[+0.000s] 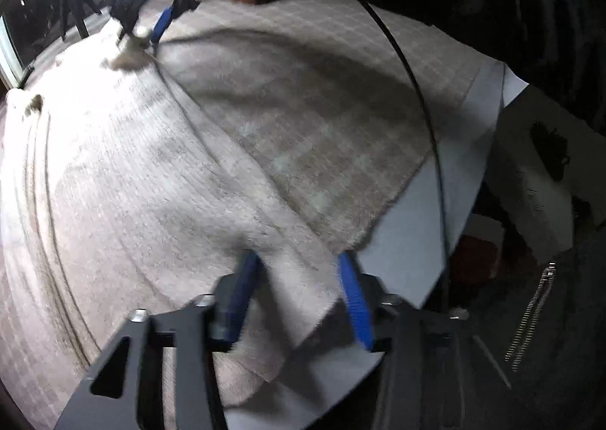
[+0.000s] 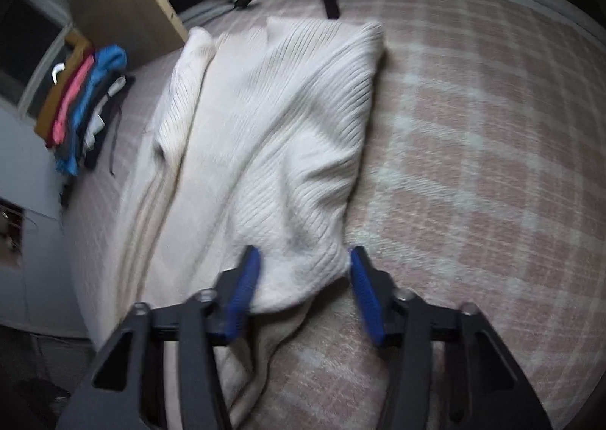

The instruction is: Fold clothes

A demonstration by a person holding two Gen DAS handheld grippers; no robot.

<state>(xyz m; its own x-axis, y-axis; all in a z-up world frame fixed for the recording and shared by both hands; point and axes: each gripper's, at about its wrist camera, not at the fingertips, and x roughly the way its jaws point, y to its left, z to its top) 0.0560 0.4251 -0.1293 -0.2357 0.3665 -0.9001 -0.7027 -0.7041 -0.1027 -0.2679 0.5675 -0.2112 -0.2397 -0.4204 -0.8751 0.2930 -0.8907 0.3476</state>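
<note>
So we've got this cream ribbed sweater (image 2: 272,134) lying rumpled on a pink plaid rug (image 2: 473,165), soft and stretchy-looking. Our right gripper (image 2: 303,293) has its blue fingers (image 2: 242,290) pinching a bunched fold of it. Our left gripper (image 1: 299,301) grasps a corner of the knit too, though that view is blurry. A stack of folded clothes (image 2: 83,112) sits off to the side.
</note>
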